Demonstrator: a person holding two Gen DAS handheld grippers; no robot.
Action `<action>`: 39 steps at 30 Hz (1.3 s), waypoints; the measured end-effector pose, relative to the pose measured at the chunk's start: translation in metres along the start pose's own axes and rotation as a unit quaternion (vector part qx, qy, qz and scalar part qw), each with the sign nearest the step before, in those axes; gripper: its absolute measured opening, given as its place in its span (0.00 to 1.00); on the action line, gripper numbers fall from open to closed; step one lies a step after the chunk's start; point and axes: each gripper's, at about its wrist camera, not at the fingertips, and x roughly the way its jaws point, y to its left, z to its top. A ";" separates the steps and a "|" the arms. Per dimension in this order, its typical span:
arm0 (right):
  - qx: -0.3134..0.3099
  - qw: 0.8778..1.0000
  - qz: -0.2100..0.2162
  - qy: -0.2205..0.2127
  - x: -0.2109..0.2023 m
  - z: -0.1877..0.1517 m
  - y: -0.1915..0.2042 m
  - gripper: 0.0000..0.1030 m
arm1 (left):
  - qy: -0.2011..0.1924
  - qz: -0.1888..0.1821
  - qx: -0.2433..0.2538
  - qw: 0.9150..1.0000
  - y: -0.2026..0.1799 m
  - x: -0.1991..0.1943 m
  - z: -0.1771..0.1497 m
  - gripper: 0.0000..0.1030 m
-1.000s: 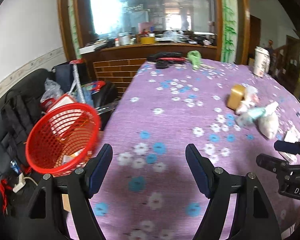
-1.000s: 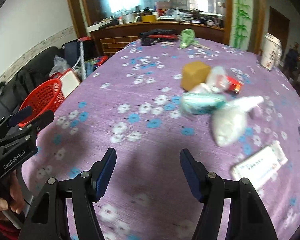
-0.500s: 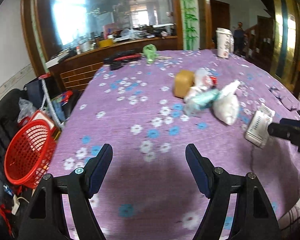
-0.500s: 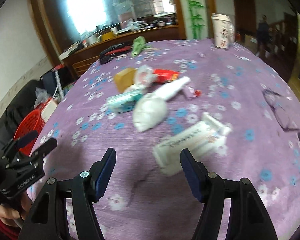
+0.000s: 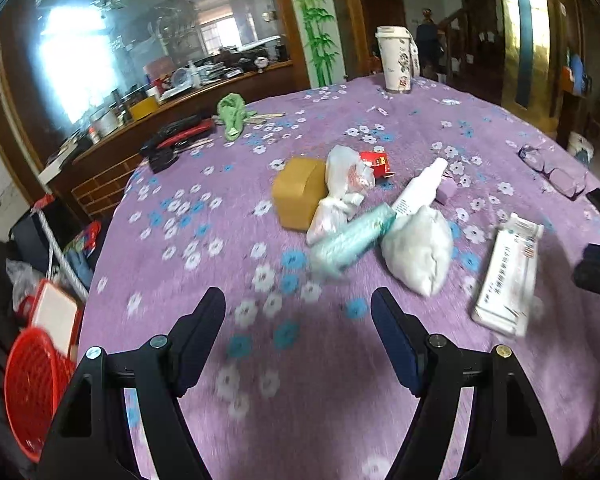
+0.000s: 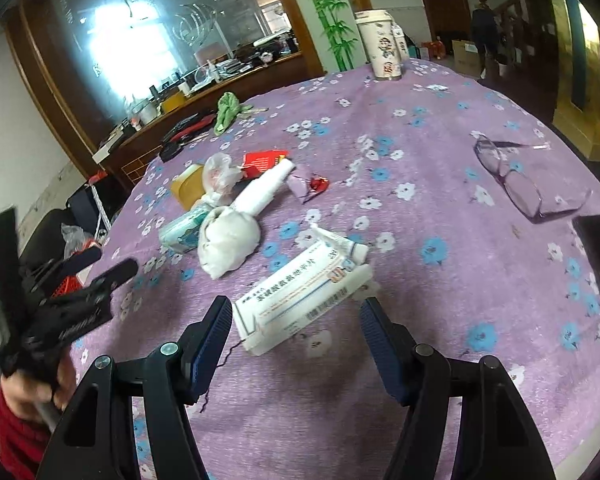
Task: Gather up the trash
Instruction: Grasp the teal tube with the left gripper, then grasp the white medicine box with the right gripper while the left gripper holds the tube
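Trash lies in a heap on the purple flowered tablecloth (image 5: 320,360): a tan box (image 5: 298,196), a crumpled clear bag (image 5: 344,184), a teal packet (image 5: 352,240), a white wad (image 5: 418,252), a white tube (image 5: 420,188) and a red wrapper (image 5: 376,162). A white medicine box (image 6: 300,300) lies just ahead of my right gripper (image 6: 296,320), whose jaws stand open and empty. My left gripper (image 5: 298,312) is open too, short of the heap. The red basket (image 5: 32,384) sits off the table's left edge.
A tall paper cup (image 6: 382,46) stands at the far edge. Glasses (image 6: 516,184) and a dark phone (image 6: 598,248) lie at the right. A green cloth (image 5: 232,114) and black-and-red tools (image 5: 176,142) lie at the far left. Bags and clutter fill the floor beside the basket.
Both views have swung rightward from the basket side to the heap. The medicine box now lies just in front of the right jaws. Both grippers stayed open and empty.
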 end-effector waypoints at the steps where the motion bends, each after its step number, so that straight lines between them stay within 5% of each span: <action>1: 0.004 1.000 0.002 0.002 0.001 0.001 -0.003 0.69 | -0.001 0.001 0.010 1.000 -0.004 0.007 0.004 0.72; 7: 0.017 1.000 0.005 0.005 0.003 0.003 -0.014 0.69 | 0.010 -0.014 0.050 0.999 -0.023 0.034 0.016 0.61; 11: 0.031 0.999 0.008 0.013 0.008 0.002 -0.021 0.69 | 0.020 -0.016 0.062 0.998 -0.031 0.050 0.022 0.37; 18: 0.017 1.000 -0.014 0.007 0.018 0.015 -0.025 0.69 | 0.025 -0.035 0.017 0.999 -0.024 0.063 0.017 0.15; 23: -0.009 1.000 -0.016 0.000 0.032 0.030 -0.028 0.68 | 0.025 -0.052 -0.025 0.998 -0.014 0.046 0.008 0.12; 29: -0.033 0.999 0.007 0.020 0.059 0.037 -0.025 0.45 | 0.020 -0.080 -0.050 0.995 -0.008 0.018 -0.015 0.12; 31: -0.051 0.998 0.004 0.027 0.062 0.034 -0.019 0.25 | 0.021 -0.084 -0.055 0.995 -0.006 0.011 -0.023 0.12; 34: -0.062 0.998 0.010 0.032 0.059 0.026 -0.012 0.12 | 0.020 -0.082 -0.067 0.994 0.001 0.001 -0.035 0.12; 39: -0.055 0.998 0.031 0.023 0.039 0.011 -0.003 0.06 | 0.019 -0.072 -0.085 0.994 0.009 -0.006 -0.048 0.12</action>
